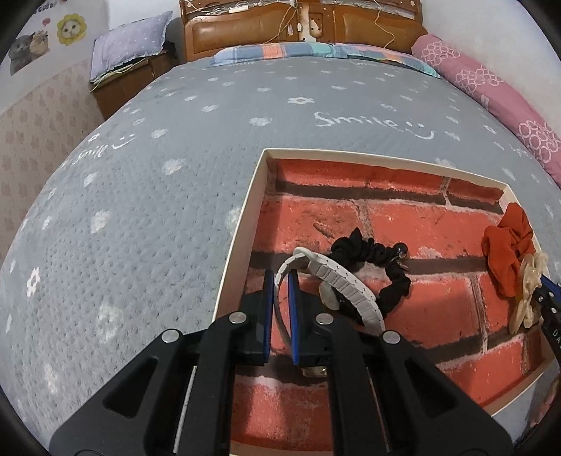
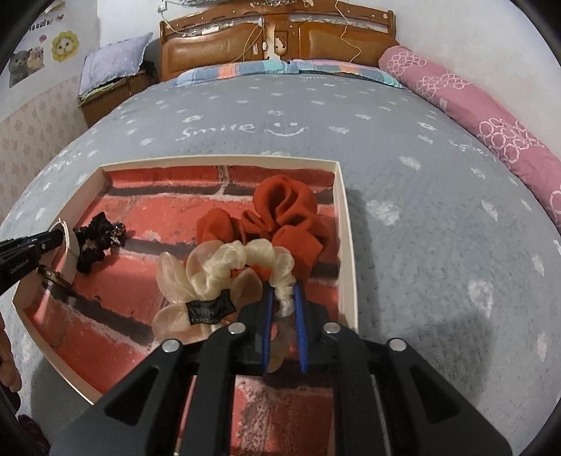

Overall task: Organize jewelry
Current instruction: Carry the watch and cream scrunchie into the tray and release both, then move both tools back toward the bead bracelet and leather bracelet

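Note:
A shallow white box [image 1: 242, 217] lined with red brick print lies on the bed. My left gripper [image 1: 280, 277] is shut on a white watch [image 1: 345, 284], held over the box's left part, next to a black scrunchie [image 1: 382, 259]. My right gripper [image 2: 283, 289] is shut on a cream organza scrunchie [image 2: 224, 263] at the box's right side, resting against a red scrunchie [image 2: 280, 214]. In the right wrist view the left gripper [image 2: 58, 236], the watch strap [image 2: 68, 252] and the black scrunchie [image 2: 93, 242] show at the far left.
The grey "Smile" bedspread [image 1: 157, 182] surrounds the box [image 2: 345, 224]. A pink bolster [image 1: 491, 91] lies along the right edge, a wooden headboard [image 1: 301, 28] and striped pillows at the far end, a nightstand with a lilac pillow [image 1: 129, 38] at left.

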A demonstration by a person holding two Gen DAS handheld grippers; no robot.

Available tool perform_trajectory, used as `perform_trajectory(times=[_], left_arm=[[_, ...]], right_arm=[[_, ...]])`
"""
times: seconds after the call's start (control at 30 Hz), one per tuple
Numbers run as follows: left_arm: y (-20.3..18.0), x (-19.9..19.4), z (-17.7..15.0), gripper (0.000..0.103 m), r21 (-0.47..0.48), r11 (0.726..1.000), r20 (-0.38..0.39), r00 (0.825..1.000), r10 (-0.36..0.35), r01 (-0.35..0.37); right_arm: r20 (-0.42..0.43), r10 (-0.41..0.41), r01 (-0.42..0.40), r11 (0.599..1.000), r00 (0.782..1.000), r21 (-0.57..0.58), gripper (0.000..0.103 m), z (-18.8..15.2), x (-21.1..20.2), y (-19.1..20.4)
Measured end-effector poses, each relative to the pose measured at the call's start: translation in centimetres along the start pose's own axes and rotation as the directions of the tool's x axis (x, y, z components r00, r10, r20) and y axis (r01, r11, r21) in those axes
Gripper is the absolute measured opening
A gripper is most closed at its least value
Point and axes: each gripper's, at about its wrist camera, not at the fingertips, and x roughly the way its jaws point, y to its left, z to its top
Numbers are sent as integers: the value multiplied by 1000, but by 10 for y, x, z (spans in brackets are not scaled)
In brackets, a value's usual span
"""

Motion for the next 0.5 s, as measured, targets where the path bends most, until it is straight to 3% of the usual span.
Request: perform_trajectory(times=[0.1, 0.17, 0.23, 0.3, 0.4, 0.5], left_arm=[[-2, -1, 0, 17, 16, 1000, -7, 1000, 10, -10], [-2, -8, -1, 43, 10, 1000, 6, 1000, 10, -10], [-3, -17, -2, 58, 18, 1000, 14, 1000, 14, -14], [-5, -23, -3, 62, 36, 999, 13, 1000, 13, -13], [-3, -39, -6, 68, 48, 999, 20, 1000, 19, -20], [4, -64, -11, 81, 19, 1000, 53, 999, -3, 2]], right_arm=[[-15, 10, -10, 1000, 1000, 4, 14, 0, -2, 0], [-23, 25, -25, 1000, 999, 10, 14, 1, -5, -1], [-42, 44, -43, 999, 998, 32, 18, 3, -10, -5], [-55, 68, -65, 997, 996, 42, 27, 4, -16, -7], [-22, 46, -46, 999, 999, 10, 49, 5, -35, -5], [-9, 59, -59, 998, 998, 4, 53, 5, -53, -5]])
